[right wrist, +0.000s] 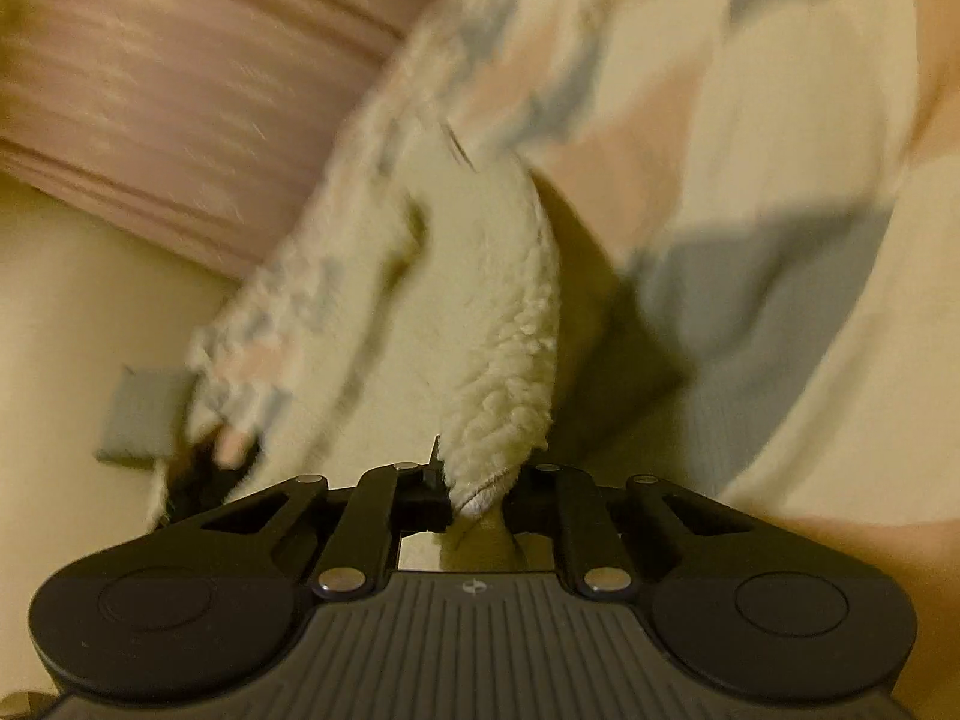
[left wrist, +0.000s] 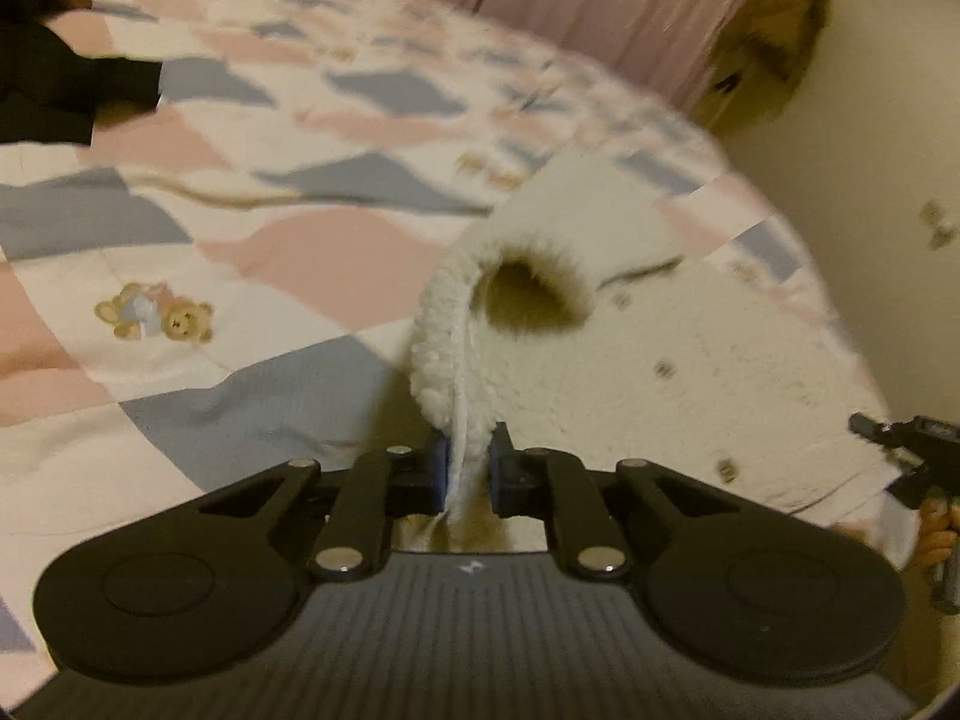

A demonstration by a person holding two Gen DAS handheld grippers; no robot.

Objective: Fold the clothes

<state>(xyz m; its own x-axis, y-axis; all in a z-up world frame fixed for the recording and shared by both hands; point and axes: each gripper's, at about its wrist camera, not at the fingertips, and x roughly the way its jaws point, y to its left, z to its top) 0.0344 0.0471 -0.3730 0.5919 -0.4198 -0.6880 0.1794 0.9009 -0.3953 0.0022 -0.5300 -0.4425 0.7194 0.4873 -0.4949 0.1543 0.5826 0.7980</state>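
Bedding comes first in both views: a quilt (left wrist: pixel 252 252) in pink, grey-blue and cream patches, with a small teddy-bear motif (left wrist: pixel 157 319), covers the bed and fills most of the left wrist view. A pink pleated curtain (left wrist: pixel 600 0) hangs behind it, and a dark garment (left wrist: pixel 54 78) lies at the far left edge of the bed, apparently not yet dealt with.

On the quilt lies the task's thing, a cream fleece garment (left wrist: pixel 690 372) with a sparse small print. Most of it sits flat near the bed's right edge, while one edge is raised off the quilt into a curled tube with a dark hollow showing.

That raised edge runs into the left gripper (left wrist: pixel 467 474), whose jaws are clamped on the fleece, blue pads pressing it from both sides. The right gripper (right wrist: pixel 477 495) has its jaws pinched on another fleecy corner, which rises away from it in the right wrist view; both views are blurred. The right gripper also shows at the right edge of the left wrist view, held in a hand (left wrist: pixel 936 534).

As a judgement, the folding of this garment is only starting: two points are gripped and lifted, but no fold is laid down. Carrying the held edge across, setting it down and smoothing it remain, and the dark garment seems to wait after that.
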